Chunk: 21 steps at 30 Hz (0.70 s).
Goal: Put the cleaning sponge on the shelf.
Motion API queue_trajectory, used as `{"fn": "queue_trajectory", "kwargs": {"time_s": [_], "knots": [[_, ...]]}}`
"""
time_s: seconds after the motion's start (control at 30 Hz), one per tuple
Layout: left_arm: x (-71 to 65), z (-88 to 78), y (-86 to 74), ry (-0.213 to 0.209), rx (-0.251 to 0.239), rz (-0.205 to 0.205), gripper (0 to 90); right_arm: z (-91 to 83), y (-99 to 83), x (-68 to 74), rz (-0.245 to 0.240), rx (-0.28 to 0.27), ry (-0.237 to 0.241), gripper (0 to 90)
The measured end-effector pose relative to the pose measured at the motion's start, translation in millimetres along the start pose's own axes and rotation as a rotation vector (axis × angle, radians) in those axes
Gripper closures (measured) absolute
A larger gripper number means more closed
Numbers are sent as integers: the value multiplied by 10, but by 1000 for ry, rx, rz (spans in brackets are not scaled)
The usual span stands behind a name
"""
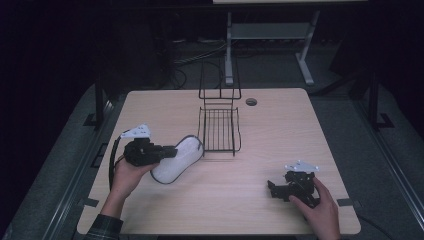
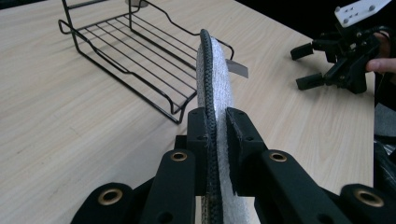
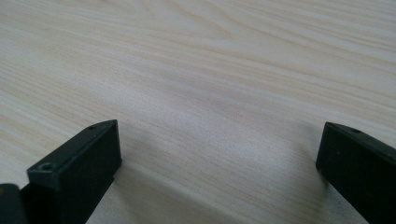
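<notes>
The white insole-shaped pad (image 1: 176,159) is pinched at its near-left end between the pressed jaws of the left hand-held gripper (image 1: 169,151), and it is carried clear of the counter (image 1: 280,130). In the left gripper view the pad (image 2: 215,74) is seen standing on edge, its dark-bound rim uppermost, with its long axis running straight out from the jaws toward the wire rack (image 2: 135,56). From the high view that axis is seen to point right and far, and the rack (image 1: 219,130) lies just beyond the pad's free tip, a little farther and to the right. The coming move is judged to turn on this line: the pad would have to be carried along its own length to reach the rack's open tray. The left hand is much the nearer to the rack. The right hand-held gripper (image 1: 290,189) is rested well apart at the near right, its jaws spread wide over bare wood with nothing between them.
</notes>
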<state>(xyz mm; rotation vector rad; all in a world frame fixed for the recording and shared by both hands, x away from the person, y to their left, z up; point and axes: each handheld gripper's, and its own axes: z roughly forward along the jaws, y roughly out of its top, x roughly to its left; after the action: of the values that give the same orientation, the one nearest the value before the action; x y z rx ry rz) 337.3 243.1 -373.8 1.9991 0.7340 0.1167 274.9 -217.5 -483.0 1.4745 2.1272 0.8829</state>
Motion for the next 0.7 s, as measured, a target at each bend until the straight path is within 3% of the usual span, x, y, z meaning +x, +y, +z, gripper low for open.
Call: {"fn": "queue_trajectory", "kwargs": {"time_s": [0.7], "knots": [[109,143,210,6,-26,9,802,-1,0,0,-1,0,-1,0]]}}
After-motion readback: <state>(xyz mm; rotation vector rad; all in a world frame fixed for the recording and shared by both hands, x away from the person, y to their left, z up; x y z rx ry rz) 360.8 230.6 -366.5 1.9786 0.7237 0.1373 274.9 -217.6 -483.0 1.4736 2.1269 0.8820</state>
